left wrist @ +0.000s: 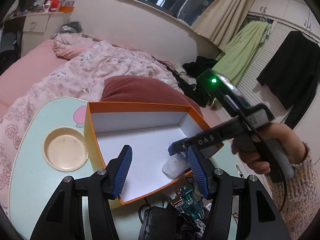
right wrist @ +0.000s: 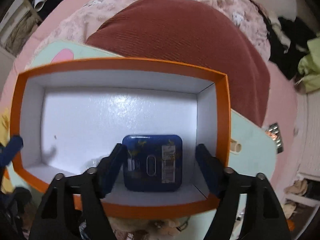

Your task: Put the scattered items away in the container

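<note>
Hovering over an orange box (right wrist: 124, 65) on a pale green table (left wrist: 30, 160), the right claw (right wrist: 161, 160) points straight down with its jaws spread wide on either side of a dark blue packet (right wrist: 153, 162), neither pad touching it. The packet lies flat on the white floor of the box, close to its near right corner, directly beneath the claw; its label strip runs toward the claw's base, so its length seems to lie along the gap between the jaws. The drop looks complete, and the coming move is judged to be a plain lift clear of the box.

Seen from the left wrist, the left claw (left wrist: 160, 172) stands about half open and empty above the near rim of the box. That view also shows a person's hand (left wrist: 260, 146) in a knitted sleeve gripping the right tool, and a dark heap of clutter (left wrist: 180, 210) waiting on the table just outside the box, nearest the left claw. There the packet is only a clear, crinkled wrap behind the right tool's tip. The right wrist view alone shows its blue face and a foil blister pack (right wrist: 277, 136) off to the right.
</note>
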